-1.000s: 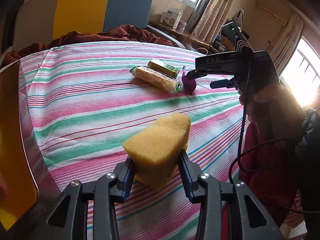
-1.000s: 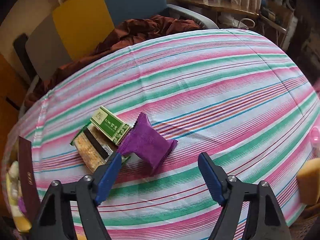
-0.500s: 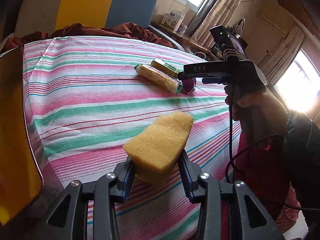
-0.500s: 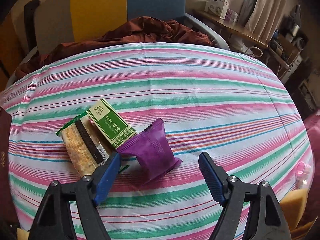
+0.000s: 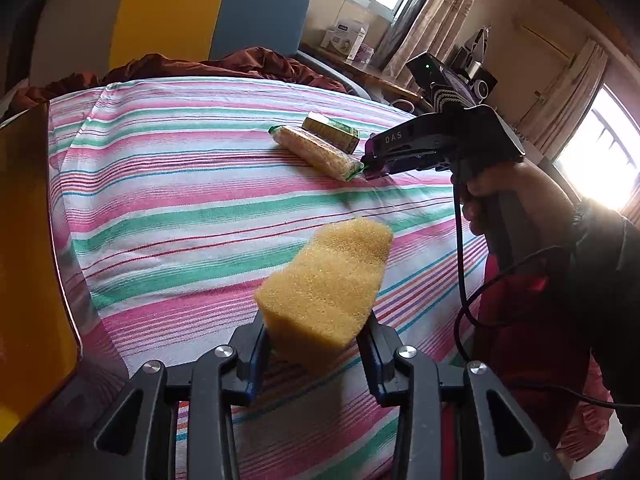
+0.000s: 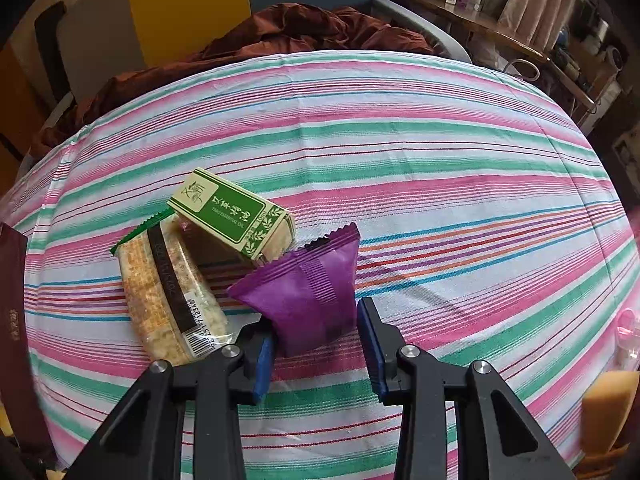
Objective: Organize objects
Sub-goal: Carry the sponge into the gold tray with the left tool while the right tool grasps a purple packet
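My left gripper [image 5: 316,332] hangs above the striped cloth [image 5: 180,200], its jaws closing on a yellow sponge [image 5: 332,280] that both pads press. In the right wrist view my right gripper [image 6: 316,328] points steeply down, its jaws closing with both blue pads against a purple snack packet [image 6: 304,292]. The packet's far end rests beside a green-and-cream box [image 6: 232,216], which leans on a clear cracker packet [image 6: 168,300]. The left wrist view shows the right gripper [image 5: 370,168] from the side, in a person's hand [image 5: 492,196], next to the crackers [image 5: 320,156] and the box [image 5: 330,134].
A dark maroon flat object [image 6: 12,320] lies at the cloth's left edge. An orange panel [image 5: 28,260] fills the left of the left wrist view. A maroon blanket [image 6: 288,28] is bunched at the far edge. A small pink clear item [image 6: 626,332] sits at the right.
The right gripper has come down over the purple packet and its jaws have gone from wide open to shut on it. The left gripper has stayed still with the sponge.
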Demonstrator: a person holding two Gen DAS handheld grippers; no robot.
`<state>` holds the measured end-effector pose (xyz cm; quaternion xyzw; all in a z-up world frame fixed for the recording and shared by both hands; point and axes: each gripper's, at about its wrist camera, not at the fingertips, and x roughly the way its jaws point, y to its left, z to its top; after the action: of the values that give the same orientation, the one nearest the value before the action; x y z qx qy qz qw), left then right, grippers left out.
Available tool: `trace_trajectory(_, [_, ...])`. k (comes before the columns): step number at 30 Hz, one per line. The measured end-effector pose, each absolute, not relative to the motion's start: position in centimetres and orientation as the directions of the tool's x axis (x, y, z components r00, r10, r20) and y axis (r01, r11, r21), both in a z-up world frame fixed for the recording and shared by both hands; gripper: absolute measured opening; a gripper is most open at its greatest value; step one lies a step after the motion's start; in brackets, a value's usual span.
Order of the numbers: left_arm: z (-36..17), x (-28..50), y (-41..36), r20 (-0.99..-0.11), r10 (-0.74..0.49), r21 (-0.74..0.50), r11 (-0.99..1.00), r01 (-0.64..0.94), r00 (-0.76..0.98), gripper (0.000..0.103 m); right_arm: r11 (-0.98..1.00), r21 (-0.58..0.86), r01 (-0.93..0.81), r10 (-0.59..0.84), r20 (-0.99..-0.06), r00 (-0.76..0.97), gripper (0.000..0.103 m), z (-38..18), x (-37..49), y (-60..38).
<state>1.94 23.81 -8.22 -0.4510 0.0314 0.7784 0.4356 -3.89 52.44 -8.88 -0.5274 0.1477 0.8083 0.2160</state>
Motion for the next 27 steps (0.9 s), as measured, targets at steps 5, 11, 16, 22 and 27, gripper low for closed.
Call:
trace_trajectory(5, [-7.9,1.9,23.8,-0.734,0.641,-0.324,-0.620,-0.715,-0.223,0.039,-0.863,0.003,-0.505,0.200,-0.916,-0.348,0.038,-8.8,-3.8,52.5])
trace_trajectory(11, [-7.3,2.6,23.6,-0.731,0.645,-0.310,-0.607,-0.732,-0.225,0.039,-0.872,-0.039,-0.487,0.230,-0.913,-0.337,0.038,-8.7,-3.8,51.7])
trace_trajectory(16, [-5.0,2.4,22.1,-0.702,0.663,-0.309,-0.612,-0.728,-0.260,0.038,-0.865,-0.033,-0.500,0.230,-0.913,-0.337,0.038,-8.6,-3.5,52.2])
trace_trajectory(22, [0.0,-0.4,16.4,-0.640,0.602,-0.245,-0.748,-0.616,-0.477,0.038,-0.869,-0.051,-0.493,0.241,-0.912,-0.331,0.038,-8.9,-4.1,52.0])
trace_trajectory(27, [1.8,-2.8,12.4,-0.631,0.466,-0.154,-0.859,-0.489,-0.620,0.038,-0.870,-0.059,-0.490,0.247,-0.912,-0.327,0.038,-8.9,-4.0,51.7])
